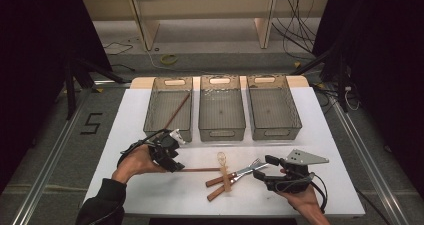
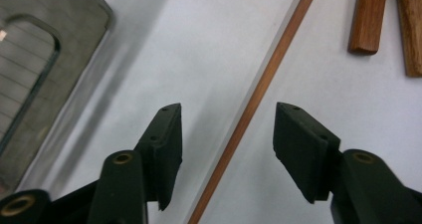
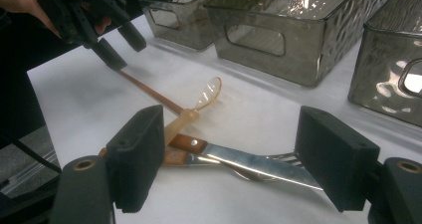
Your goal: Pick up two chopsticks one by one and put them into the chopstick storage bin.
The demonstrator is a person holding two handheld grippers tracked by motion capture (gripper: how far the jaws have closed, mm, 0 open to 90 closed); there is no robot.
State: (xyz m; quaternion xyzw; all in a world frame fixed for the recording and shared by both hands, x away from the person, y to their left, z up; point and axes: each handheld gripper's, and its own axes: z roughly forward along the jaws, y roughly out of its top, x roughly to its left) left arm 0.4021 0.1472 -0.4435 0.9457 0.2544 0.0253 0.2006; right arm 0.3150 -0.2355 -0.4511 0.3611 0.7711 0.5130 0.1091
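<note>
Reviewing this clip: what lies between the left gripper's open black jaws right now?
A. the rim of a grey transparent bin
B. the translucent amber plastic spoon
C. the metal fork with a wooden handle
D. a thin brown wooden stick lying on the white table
D. In the left gripper view the thin brown wooden stick runs between the two jaws of the left gripper, whose pads stand apart from it on both sides.

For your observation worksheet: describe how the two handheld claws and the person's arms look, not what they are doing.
Both claws are black with two blocky padded jaws. The left claw has brass-coloured pivots and a silvery top part. The right claw carries a grey three-cornered plate and a black cable. A dark sleeve covers the left forearm.
</note>
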